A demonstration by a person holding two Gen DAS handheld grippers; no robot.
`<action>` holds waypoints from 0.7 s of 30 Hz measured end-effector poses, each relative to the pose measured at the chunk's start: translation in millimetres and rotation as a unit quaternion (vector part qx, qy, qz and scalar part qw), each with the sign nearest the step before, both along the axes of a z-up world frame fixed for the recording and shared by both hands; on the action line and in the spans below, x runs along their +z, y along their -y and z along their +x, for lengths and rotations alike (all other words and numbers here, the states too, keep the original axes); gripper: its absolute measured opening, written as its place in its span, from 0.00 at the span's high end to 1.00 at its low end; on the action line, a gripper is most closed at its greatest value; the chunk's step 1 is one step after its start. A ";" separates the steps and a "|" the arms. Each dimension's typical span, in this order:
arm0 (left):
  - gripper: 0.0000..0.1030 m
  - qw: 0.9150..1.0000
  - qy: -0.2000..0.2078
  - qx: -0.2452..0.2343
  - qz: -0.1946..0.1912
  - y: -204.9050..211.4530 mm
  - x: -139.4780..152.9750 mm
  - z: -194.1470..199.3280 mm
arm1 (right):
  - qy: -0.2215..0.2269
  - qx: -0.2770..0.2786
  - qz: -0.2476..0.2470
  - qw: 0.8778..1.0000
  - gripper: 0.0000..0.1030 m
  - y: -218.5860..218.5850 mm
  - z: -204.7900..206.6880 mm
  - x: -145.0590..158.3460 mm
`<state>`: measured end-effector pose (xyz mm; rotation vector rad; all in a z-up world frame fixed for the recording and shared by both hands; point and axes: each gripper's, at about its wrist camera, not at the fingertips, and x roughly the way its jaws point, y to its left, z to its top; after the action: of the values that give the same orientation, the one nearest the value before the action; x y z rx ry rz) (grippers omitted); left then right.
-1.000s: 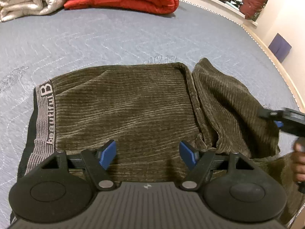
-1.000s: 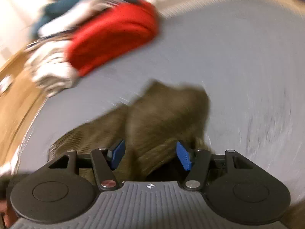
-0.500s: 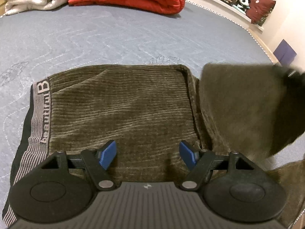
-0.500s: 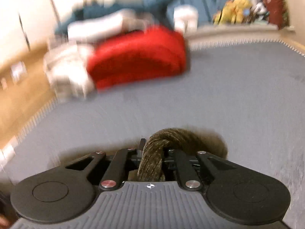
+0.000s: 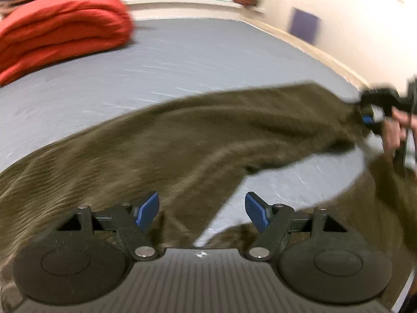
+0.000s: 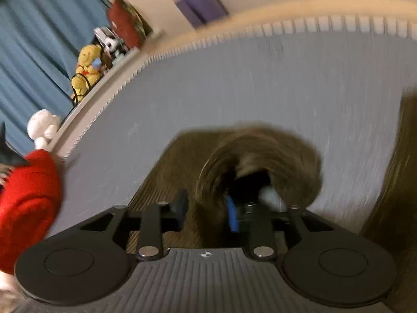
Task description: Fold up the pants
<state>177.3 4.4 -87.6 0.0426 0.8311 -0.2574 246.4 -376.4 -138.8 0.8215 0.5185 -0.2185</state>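
Where pants (image 5: 182, 140) sprawl, grey mattress (image 5: 208, 60).

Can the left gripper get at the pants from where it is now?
Probably yes. The left gripper is open, and the olive pants lie just beyond its fingertips with nothing between. The right gripper holds the far leg end, well off to the side.

A grey quilted bed (image 5: 208, 60) fills both views. A folded red blanket (image 5: 60, 28) lies on it at the upper left of the left wrist frame. The olive corduroy pants (image 5: 169, 140) spread across the middle, one leg lifted toward the right edge.
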 end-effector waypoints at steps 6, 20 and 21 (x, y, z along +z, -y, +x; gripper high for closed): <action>0.25 0.996 0.023 -0.046 0.076 29.0 -27.3 15.6 | 0.028 0.007 0.130 0.991 0.53 39.9 6.4 -22.3; 0.82 0.996 0.005 -0.047 0.079 -0.2 -34.2 35.5 | 0.106 0.025 0.041 0.993 0.86 55.5 82.4 86.4; 0.82 0.995 0.006 -0.051 0.080 -0.6 -32.9 35.1 | 0.121 0.029 -0.002 0.992 0.86 46.4 75.6 108.7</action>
<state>212.4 5.0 -120.5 0.2368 0.8365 -0.2851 322.0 -422.8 -30.1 0.8153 0.3126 -0.0651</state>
